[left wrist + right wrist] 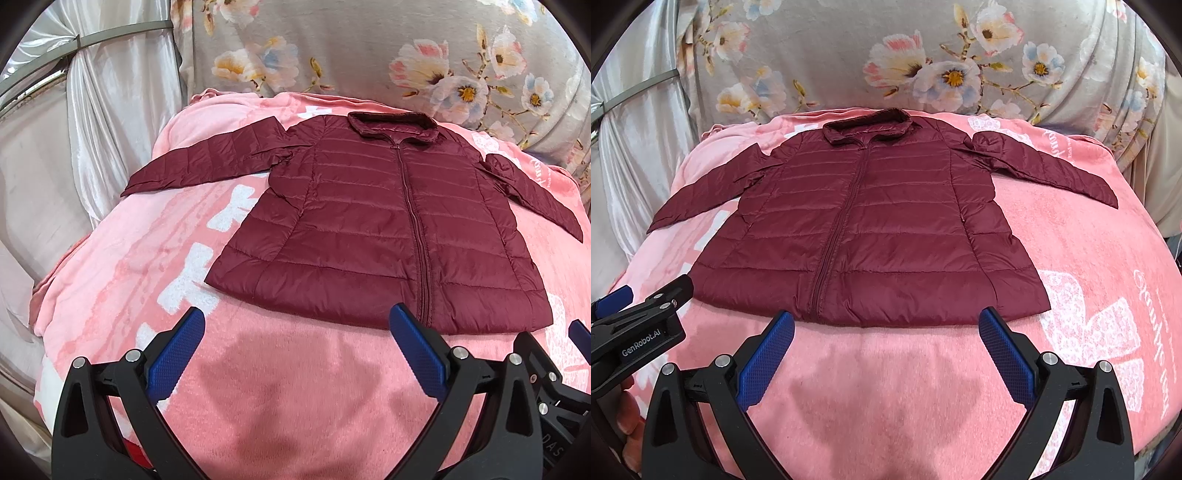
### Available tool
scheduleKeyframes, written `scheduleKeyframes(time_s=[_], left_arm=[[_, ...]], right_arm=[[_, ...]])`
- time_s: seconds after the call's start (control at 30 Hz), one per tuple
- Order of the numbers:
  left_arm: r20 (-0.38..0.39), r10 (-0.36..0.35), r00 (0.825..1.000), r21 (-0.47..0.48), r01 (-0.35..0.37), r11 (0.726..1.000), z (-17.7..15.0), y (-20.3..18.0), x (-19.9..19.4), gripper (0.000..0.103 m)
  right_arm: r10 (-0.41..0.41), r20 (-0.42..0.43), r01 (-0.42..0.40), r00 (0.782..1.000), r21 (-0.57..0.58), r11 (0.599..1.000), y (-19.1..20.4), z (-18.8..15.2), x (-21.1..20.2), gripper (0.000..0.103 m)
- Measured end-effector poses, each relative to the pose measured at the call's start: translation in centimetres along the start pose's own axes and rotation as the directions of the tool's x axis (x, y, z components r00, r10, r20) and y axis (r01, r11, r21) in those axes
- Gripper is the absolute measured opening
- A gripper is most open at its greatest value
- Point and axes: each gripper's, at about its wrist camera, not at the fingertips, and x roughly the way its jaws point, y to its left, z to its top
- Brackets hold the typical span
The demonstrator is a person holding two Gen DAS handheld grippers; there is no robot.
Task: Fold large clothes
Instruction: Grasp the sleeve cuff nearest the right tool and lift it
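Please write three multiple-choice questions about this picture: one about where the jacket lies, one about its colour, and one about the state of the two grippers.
1. Where does the jacket lie?
A. On a pink blanket
B. On a wooden floor
C. On a hanger

2. What colour is the jacket?
A. Navy blue
B. Dark red
C. Green

3. How are the left gripper and right gripper?
A. Both shut on a sleeve
B. One open, one shut
C. Both open, holding nothing

Answers: 1 A, the jacket is spread flat on the blanket. 2 B, the quilted fabric is maroon. 3 C, only blanket shows between the spread blue fingers.
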Motion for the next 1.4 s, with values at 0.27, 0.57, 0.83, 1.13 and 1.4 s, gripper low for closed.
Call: scheduleKeyframes(time_s=[0.27, 0.57, 0.83, 1.13, 1.4], left_arm=[[-0.012, 0.004, 1.000, -0.005, -0.004, 1.000, 0.8, 0.1, 1.2, 0.098], [-0.020, -0.027, 0.999, -0.042, 0.027, 0.999, 3.6, 0.5, 4.6, 0.098], [0.028, -0.001, 1.000, -0.046, 0.003, 0.999, 7.3, 0.3, 8.3, 0.098], [0.081, 0.043, 0.996, -0.039, -0.040, 0.998, 9.2, -1.0, 11.0, 0.098], [0.047, 0.058, 0.997, -0.049, -0.056, 0.997, 9.5, -1.4, 13.4, 0.098]], right_arm=[[-0.002, -0.014, 0.002, 1.000, 0.004, 1.000, -0.5, 0.8, 1.1, 0.098], [0.063, -0.013, -0.057, 0.998, 0.260, 0.964, -11.0, 6.3, 6.3, 0.098], [-0.172, 0.044, 0.113, 0.984, 0.590, 0.799, -31.8, 13.1, 13.3, 0.098], [-0.268, 0.036, 0.152, 0.963, 0.749, 0.645, -45.8, 15.2, 19.9, 0.091], [-0.329, -0.034, 0.233, 0.944, 0.773, 0.590, -50.3, 15.5, 24.1, 0.079]])
